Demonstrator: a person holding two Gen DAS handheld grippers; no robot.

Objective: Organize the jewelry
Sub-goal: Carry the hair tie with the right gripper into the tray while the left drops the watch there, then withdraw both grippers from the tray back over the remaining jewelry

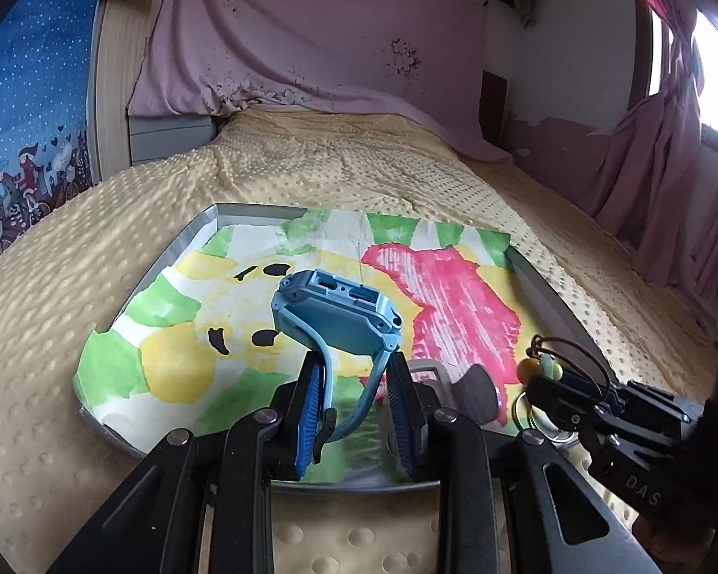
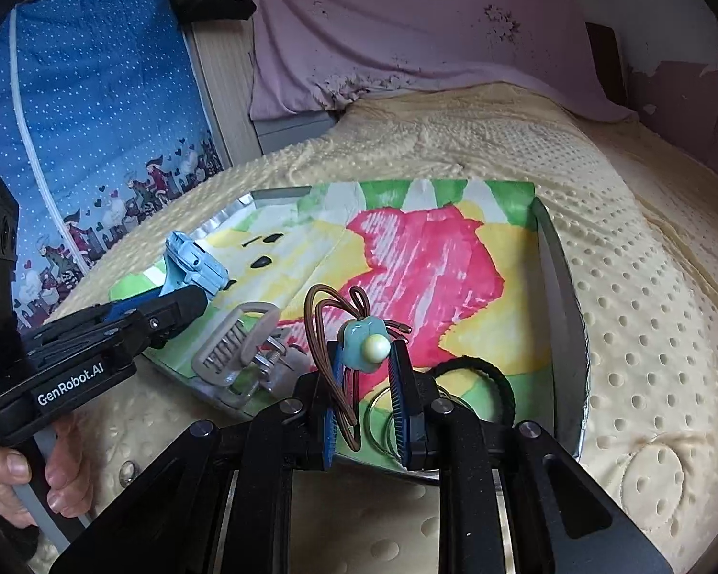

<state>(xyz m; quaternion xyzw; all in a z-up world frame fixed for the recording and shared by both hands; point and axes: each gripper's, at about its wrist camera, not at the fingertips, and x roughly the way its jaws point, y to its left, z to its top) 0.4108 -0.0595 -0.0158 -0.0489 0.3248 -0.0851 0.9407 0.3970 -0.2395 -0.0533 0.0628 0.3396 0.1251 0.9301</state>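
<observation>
Now both grippers angle downward over the near edge of a tray (image 1: 201, 232) that sits on a bed (image 1: 119, 239). The left gripper (image 1: 354, 382) has its jaws narrowed on the strap of a blue watch (image 1: 335, 315), whose case stands lifted above the painted paper (image 1: 445, 287) lining the tray. In the right wrist view, the right gripper (image 2: 366, 368) has its jaws pinched on a brown hair tie (image 2: 330, 315) with a teal flower and pale bead, held clear of the tray. A hand (image 2: 28, 478) grips the left gripper's handle at the lower left. On the tray lie a grey clip (image 2: 237, 349), a black hair band (image 2: 483, 373) and thin metal rings (image 2: 383, 411), the rings just beneath the right jaws.
</observation>
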